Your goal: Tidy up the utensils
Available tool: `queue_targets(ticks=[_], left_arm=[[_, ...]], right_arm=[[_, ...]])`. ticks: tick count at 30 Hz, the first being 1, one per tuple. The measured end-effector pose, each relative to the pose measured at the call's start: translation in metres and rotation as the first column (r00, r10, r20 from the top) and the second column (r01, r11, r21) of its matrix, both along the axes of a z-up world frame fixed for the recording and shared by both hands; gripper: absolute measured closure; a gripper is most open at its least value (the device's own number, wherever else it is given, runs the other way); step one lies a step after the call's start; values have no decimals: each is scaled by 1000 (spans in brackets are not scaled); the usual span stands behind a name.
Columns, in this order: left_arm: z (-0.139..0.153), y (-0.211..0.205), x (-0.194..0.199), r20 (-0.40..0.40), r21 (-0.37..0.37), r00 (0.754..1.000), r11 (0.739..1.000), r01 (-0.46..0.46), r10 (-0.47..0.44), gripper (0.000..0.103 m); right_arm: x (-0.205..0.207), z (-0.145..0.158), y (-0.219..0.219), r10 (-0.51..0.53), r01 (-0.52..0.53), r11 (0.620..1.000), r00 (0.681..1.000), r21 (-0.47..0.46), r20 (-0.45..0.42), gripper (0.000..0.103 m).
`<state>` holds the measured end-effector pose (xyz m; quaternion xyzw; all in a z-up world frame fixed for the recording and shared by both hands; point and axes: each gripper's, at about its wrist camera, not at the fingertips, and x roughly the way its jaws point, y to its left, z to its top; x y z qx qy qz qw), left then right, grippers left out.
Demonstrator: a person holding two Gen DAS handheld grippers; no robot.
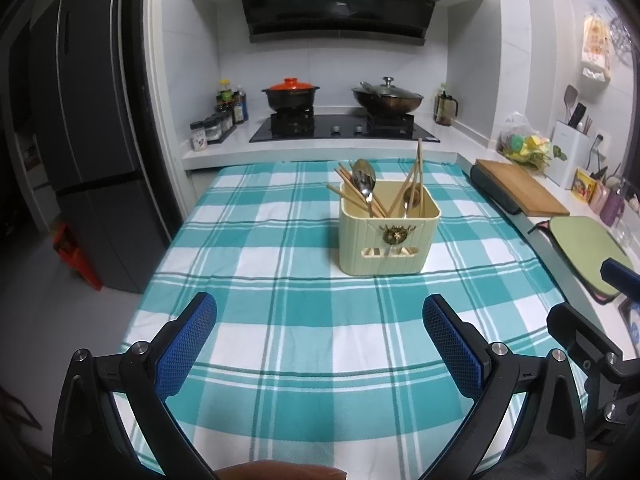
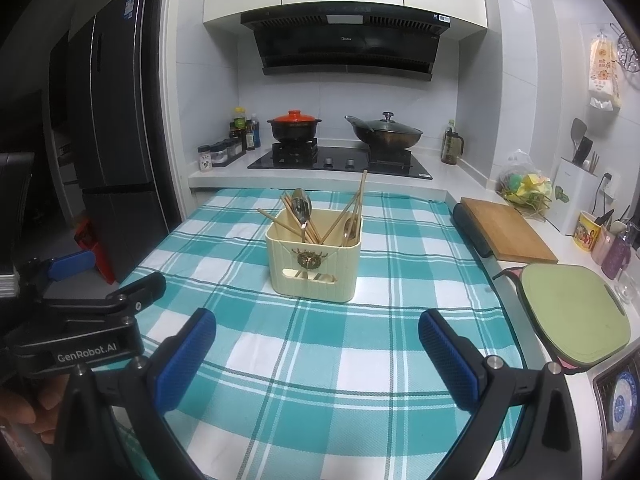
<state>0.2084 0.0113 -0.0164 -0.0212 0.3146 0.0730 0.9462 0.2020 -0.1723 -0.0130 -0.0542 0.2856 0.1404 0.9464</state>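
A cream ribbed utensil holder (image 1: 390,240) (image 2: 314,270) stands on the teal checked tablecloth (image 1: 280,320) (image 2: 360,340). Wooden chopsticks (image 1: 354,194) (image 2: 280,218) and metal spoons (image 1: 364,180) (image 2: 302,206) lean inside it, mixed in two compartments. My left gripper (image 1: 320,328) hovers open over the cloth, well short of the holder, with nothing between its blue pads. My right gripper (image 2: 318,340) is also open and holds nothing, at a similar distance. The left gripper's body (image 2: 80,320) shows at the left of the right wrist view, with a hand below it.
Behind the table is a stove with an orange-lidded pot (image 1: 291,94) and a lidded wok (image 1: 387,98), with spice jars (image 1: 212,126) at its left. On the right counter lie a wooden board (image 2: 506,230) and a green board (image 2: 572,316). A dark fridge (image 1: 92,120) stands at left.
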Motion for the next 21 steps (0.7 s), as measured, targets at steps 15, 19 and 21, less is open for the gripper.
queue_targets(ticks=[15, 19, 21], left_arm=[[-4, 0, 2, -7, -6, 1000, 1000, 3, -3, 0], [-3, -1, 0, 4, -7, 1000, 1000, 6, -6, 0], [-2, -3, -2, 10, 3, 1000, 1000, 11, -11, 0]], right_arm=[[0, -5, -7, -11, 11, 1000, 1000, -1, -6, 0], [1, -6, -9, -21, 21, 1000, 1000, 3, -14, 0], [1, -6, -10, -23, 23, 1000, 1000, 3, -13, 0]])
